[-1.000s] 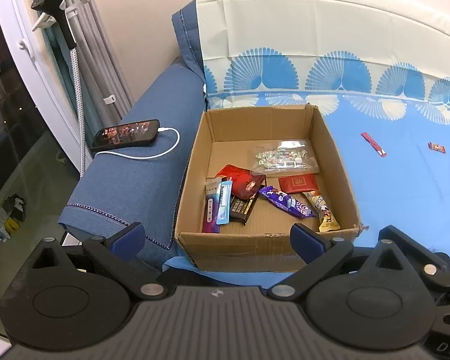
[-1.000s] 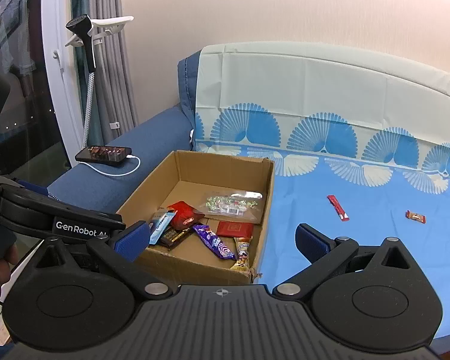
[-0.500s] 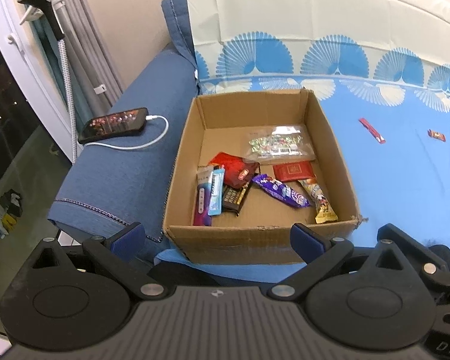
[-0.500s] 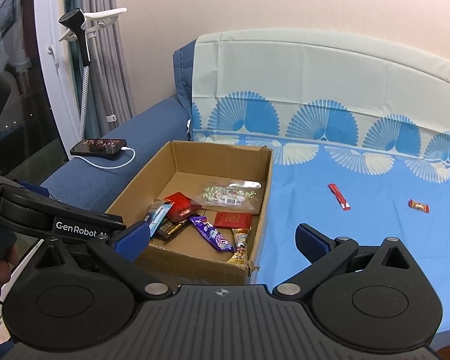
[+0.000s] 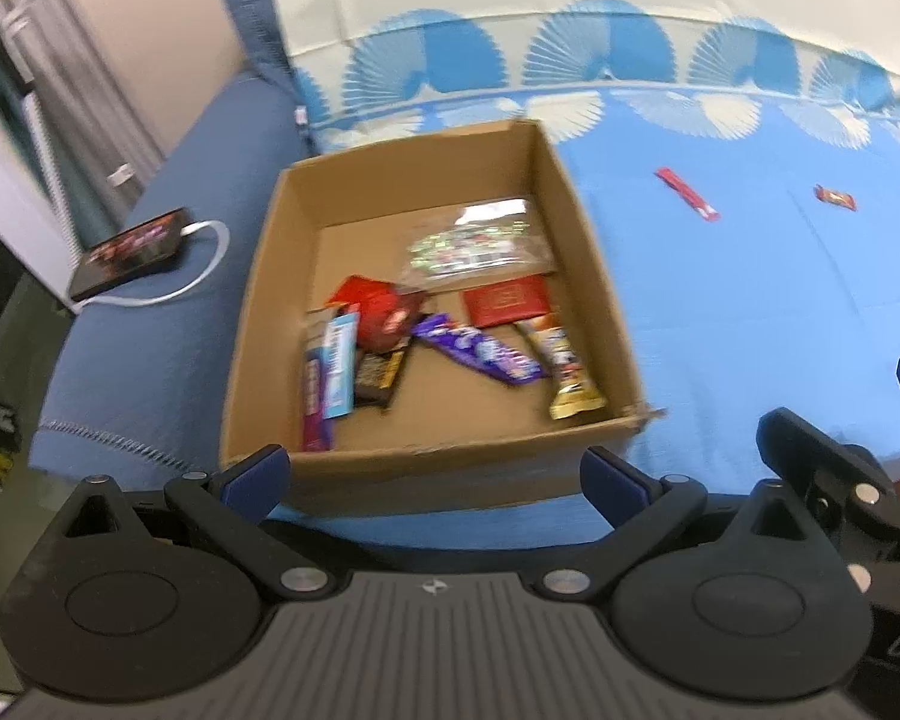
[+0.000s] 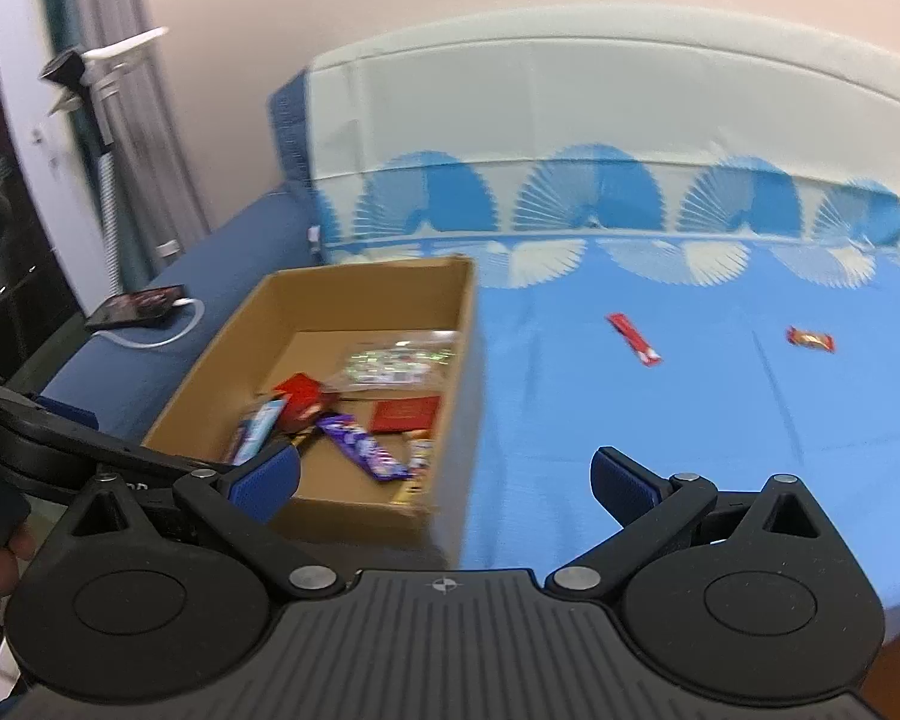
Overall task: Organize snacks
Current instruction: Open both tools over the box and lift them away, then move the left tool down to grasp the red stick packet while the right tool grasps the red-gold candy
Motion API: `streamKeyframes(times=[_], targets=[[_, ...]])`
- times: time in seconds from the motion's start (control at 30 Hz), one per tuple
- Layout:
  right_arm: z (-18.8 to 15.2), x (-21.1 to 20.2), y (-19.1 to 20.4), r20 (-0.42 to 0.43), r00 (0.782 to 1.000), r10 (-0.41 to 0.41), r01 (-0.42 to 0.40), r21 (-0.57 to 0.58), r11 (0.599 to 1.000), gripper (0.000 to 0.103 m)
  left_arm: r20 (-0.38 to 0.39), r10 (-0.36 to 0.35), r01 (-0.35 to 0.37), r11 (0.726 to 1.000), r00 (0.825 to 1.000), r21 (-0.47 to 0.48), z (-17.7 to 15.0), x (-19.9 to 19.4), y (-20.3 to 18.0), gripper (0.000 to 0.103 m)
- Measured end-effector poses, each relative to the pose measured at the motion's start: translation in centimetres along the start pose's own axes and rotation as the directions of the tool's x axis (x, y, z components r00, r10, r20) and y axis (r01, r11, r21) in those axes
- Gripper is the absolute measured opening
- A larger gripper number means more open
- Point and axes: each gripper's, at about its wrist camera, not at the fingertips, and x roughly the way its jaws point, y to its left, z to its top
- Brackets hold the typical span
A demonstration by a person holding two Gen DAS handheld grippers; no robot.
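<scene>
Both claws are spread wide with nothing between their blue pads. The left claw (image 5: 435,474) hangs just over the near wall of the box (image 5: 450,468), looking down into it. The right claw (image 6: 444,480) sits beside it, to the right, half over the box's corner and half over the blue sheet (image 6: 690,420).

Inside the box the snacks lie loose on the floor: a purple bar (image 5: 477,355) slanting across the middle, a gold-ended bar (image 5: 561,372) just right of it, a red packet (image 5: 507,307) behind those, a clear bag (image 5: 477,246) of sweets toward the back, a red pouch (image 5: 378,315), a dark bar (image 5: 379,378) and a blue stick (image 5: 337,372) on the left.

Two snacks lie out on the sheet, well apart from the box: a long red stick (image 6: 633,339) and, further right, a small red candy (image 6: 810,339).

A phone (image 5: 132,252) on its white cable rests on the sofa arm left of the box.
</scene>
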Motion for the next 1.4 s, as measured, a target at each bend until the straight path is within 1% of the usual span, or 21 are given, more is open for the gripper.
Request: streamKeyframes(times=[0.13,0.3,0.4,0.53,0.6,0.67,0.7,0.8,0.9,1.0,1.1,1.13,1.23,1.3,1.33,1.37,1.4], targets=[[-0.1,0.6,-3.3,-0.012,0.998,-0.054,0.055,0.063,0.996,0.103,-0.009,-0.035,0.035,0.998,0.999,0.058,2.0,0.8,-3.1,0.103],[-0.7,1.6,-8.3,-0.035,0.99,-0.139,0.142,0.161,0.977,0.103,-0.053,-0.1,0.105,0.989,0.994,0.101,4.9,2.5,-7.3,0.103],[-1.2,2.4,-11.8,-0.061,0.978,-0.199,0.207,0.22,0.953,0.103,-0.072,-0.117,0.125,0.984,0.991,0.13,6.9,4.0,-10.1,0.103],[-1.5,3.7,-16.6,-0.089,0.957,-0.277,0.291,0.282,0.914,0.103,-0.093,-0.127,0.14,0.979,0.988,0.151,10.0,6.8,-13.7,0.103],[-1.3,4.7,-19.0,-0.099,0.944,-0.314,0.329,0.302,0.894,0.103,-0.104,-0.122,0.137,0.979,0.987,0.154,11.8,8.4,-15.3,0.103],[-1.0,5.9,-21.2,-0.099,0.933,-0.346,0.359,0.311,0.88,0.103,-0.104,-0.131,0.145,0.979,0.986,0.146,13.5,10.3,-16.8,0.103],[-0.8,6.6,-22.2,-0.098,0.928,-0.36,0.372,0.314,0.874,0.103,-0.101,-0.123,0.137,0.98,0.987,0.144,14.5,11.4,-17.6,0.103],[0.1,9.1,-25.8,-0.077,0.915,-0.396,0.399,0.332,0.855,0.103,-0.072,-0.096,0.105,0.984,0.993,0.144,17.4,15.1,-19.9,0.103],[1.3,12.6,-29.5,-0.049,0.897,-0.438,0.428,0.338,0.838,0.103,-0.056,-0.081,0.088,0.989,0.995,0.123,20.2,19.5,-22.1,0.103],[2.7,17.0,-33.2,-0.034,0.882,-0.47,0.453,0.337,0.825,0.103,-0.057,-0.078,0.084,0.991,0.995,0.1,22.8,24.1,-24.2,0.103],[4.0,21.9,-36.0,-0.024,0.862,-0.507,0.492,0.285,0.823,0.103,-0.064,-0.083,0.089,0.992,0.994,0.092,24.9,27.9,-25.9,0.103],[4.4,23.8,-36.9,-0.029,0.86,-0.509,0.497,0.271,0.825,0.103,-0.069,-0.087,0.093,0.992,0.994,0.088,25.4,29.1,-26.4,0.103],[5.4,28.2,-39.1,-0.043,0.87,-0.492,0.486,0.256,0.836,0.103,-0.077,-0.082,0.087,0.994,0.994,0.064,26.4,32.4,-27.2,0.103],[5.4,30.9,-40.3,-0.064,0.87,-0.488,0.487,0.254,0.836,0.103,-0.103,-0.088,0.095,0.993,0.991,0.066,26.4,34.7,-27.6,0.103],[5.1,32.2,-40.9,-0.088,0.867,-0.49,0.495,0.258,0.829,0.103,-0.131,-0.087,0.097,0.993,0.988,0.067,26.2,35.9,-27.6,0.103],[4.5,33.2,-41.4,-0.102,0.858,-0.504,0.512,0.256,0.82,0.103,-0.118,-0.123,0.127,0.991,0.985,0.032,25.9,36.4,-27.1,0.103],[3.9,33.5,-40.8,-0.018,0.835,-0.55,0.541,0.21,0.814,0.103,-0.098,-0.165,0.163,0.986,0.981,-0.028,25.7,36.6,-26.3,0.103]])
